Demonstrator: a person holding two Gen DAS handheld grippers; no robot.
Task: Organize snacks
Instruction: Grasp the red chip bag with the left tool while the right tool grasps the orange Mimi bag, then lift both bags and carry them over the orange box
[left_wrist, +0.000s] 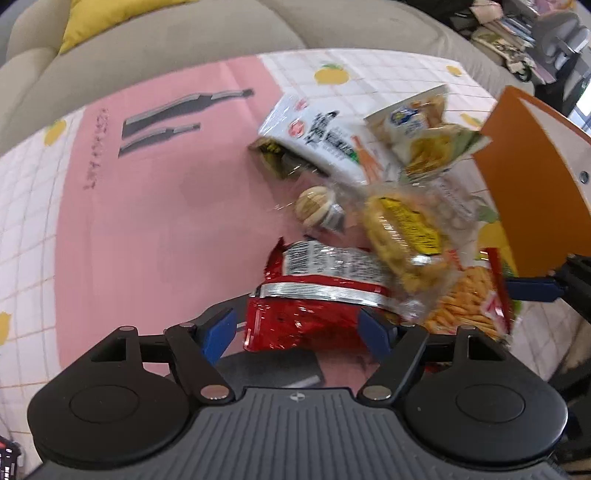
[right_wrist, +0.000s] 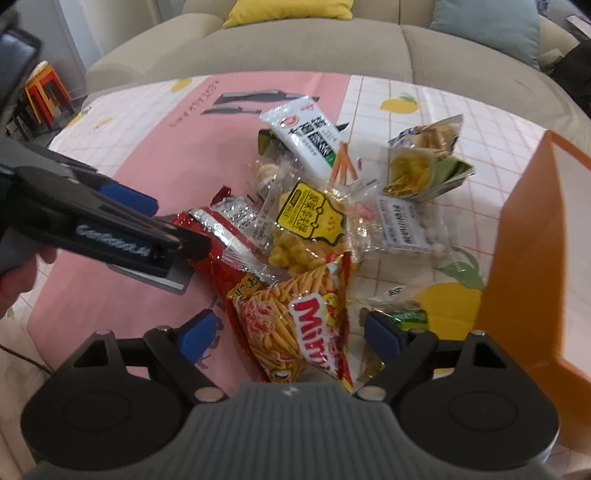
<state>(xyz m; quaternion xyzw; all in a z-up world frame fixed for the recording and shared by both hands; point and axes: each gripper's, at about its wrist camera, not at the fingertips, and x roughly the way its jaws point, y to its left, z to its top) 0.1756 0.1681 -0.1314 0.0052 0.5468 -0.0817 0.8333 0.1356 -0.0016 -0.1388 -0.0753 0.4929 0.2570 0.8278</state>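
We set our left gripper's (left_wrist: 297, 328) released fingers astride the red packet (left_wrist: 314, 295) heaped on the surface (left_wrist: 155, 221), our right gripper (right_wrist: 291, 332) equally unclenched around the Mirai fries bag (right_wrist: 295, 325).

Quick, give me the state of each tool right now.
Left tool: open, jaws either side of the red bag, not clamped.
Right tool: open, over the Mimi bag, holding nothing.

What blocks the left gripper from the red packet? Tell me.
Nothing visible. The left gripper is open with the red packet already between its fingers. A clear bag of yellow puffs overlaps the packet's far right corner only.
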